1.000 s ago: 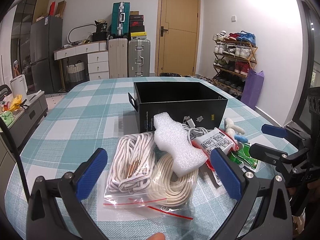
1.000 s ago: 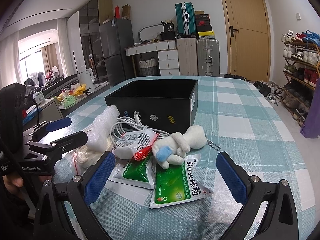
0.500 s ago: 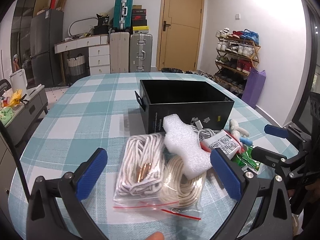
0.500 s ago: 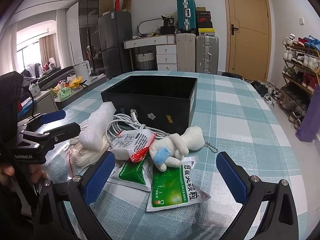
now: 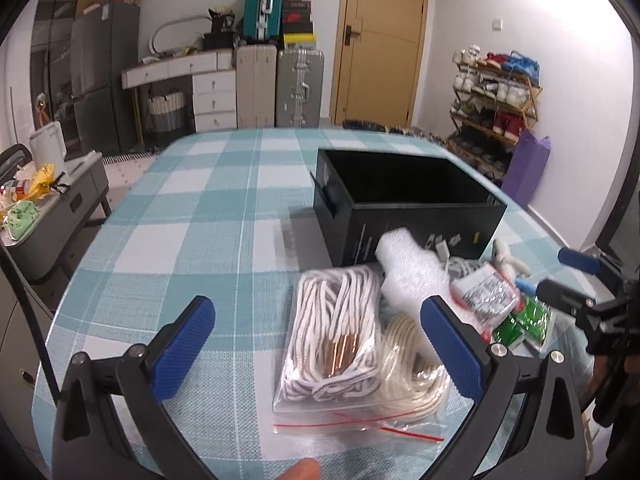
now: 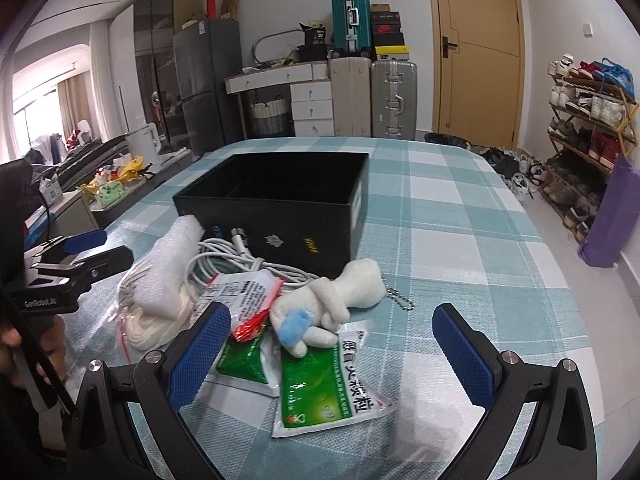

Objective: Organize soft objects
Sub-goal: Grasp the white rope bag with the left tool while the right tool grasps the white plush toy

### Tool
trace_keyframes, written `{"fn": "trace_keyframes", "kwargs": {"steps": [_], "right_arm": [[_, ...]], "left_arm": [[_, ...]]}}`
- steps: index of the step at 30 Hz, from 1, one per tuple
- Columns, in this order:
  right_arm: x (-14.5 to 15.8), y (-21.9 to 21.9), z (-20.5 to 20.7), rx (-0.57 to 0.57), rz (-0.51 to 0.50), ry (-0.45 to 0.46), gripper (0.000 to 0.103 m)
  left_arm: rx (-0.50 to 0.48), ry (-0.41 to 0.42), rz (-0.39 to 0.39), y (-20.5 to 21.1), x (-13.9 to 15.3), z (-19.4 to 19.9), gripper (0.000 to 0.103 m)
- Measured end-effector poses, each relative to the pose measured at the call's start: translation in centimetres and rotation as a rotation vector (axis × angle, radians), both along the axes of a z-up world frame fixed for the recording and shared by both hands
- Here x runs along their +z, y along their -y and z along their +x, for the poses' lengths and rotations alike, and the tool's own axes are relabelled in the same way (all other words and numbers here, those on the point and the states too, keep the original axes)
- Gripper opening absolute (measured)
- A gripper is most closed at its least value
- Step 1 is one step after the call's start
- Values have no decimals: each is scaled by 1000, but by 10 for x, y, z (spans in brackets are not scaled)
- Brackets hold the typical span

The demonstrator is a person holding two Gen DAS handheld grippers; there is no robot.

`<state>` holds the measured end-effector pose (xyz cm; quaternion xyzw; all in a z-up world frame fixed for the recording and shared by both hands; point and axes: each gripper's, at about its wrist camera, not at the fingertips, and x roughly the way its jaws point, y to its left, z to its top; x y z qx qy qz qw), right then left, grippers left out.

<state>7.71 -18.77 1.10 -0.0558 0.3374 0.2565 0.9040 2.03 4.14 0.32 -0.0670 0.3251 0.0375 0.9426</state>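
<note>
A black open box [image 5: 404,200] stands on the checked tablecloth; it also shows in the right wrist view [image 6: 280,204]. In front of it lies a pile: bagged white rope [image 5: 336,332], cream rope [image 5: 408,368], a white foam piece [image 5: 412,264], a white cable [image 6: 236,256], a white plush toy [image 6: 336,300], green sachets [image 6: 316,384] and a red-edged packet [image 6: 248,292]. My left gripper [image 5: 320,348] is open and empty, hovering near the rope bag. My right gripper [image 6: 332,352] is open and empty, near the plush and sachets.
The table edge curves off at the left [image 5: 60,304] and right [image 6: 580,280]. A grey side cabinet [image 5: 52,208] with clutter stands left of the table. Suitcases [image 5: 280,80], drawers, a door and a shoe rack [image 6: 588,128] line the room behind.
The left gripper has swung left, so the rope bag and box now sit right of its centre. The right gripper has drifted slightly; both stay open and empty.
</note>
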Motion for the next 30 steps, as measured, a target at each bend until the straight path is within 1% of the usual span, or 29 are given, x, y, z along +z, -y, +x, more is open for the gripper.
{"fn": "trace_keyframes", "kwargs": {"steps": [3, 6, 7, 10, 14, 18, 21, 22, 25, 27, 28, 29, 30], "right_arm": [[-3, -1, 8, -16, -13, -33, 103], [-6, 0, 17, -27, -2, -61, 103], [-7, 0, 20, -31, 8, -73, 103], [-9, 4, 30, -53, 41, -108, 102], [-11, 3, 40, -67, 40, -131, 102], [-15, 2, 50, -53, 79, -187, 97], [-20, 1, 56, -62, 78, -211, 90], [-22, 0, 59, -59, 85, -229, 89], [-25, -1, 63, -55, 101, -255, 87], [-26, -2, 64, -52, 103, -259, 86], [-27, -3, 65, -51, 105, -266, 84], [-28, -3, 64, -46, 114, -274, 83], [-29, -3, 65, -43, 124, -280, 82]], "left_arm": [[5, -19, -30, -5, -4, 4, 103], [12, -40, -42, -9, -7, 8, 103], [10, -44, -39, -9, -9, 9, 103], [13, -68, 1, -7, -12, 13, 103], [-2, -97, 8, -4, -15, 19, 103], [-13, -129, 4, -4, -19, 25, 103], [-13, -150, -9, -5, -22, 27, 101], [-14, -153, -16, -6, -22, 28, 101], [-22, -156, -36, -6, -24, 28, 91], [-24, -161, -49, -7, -25, 28, 81], [-24, -163, -54, -7, -26, 28, 79], [-28, -165, -62, -8, -26, 28, 74], [-35, -165, -73, -9, -27, 28, 65]]}}
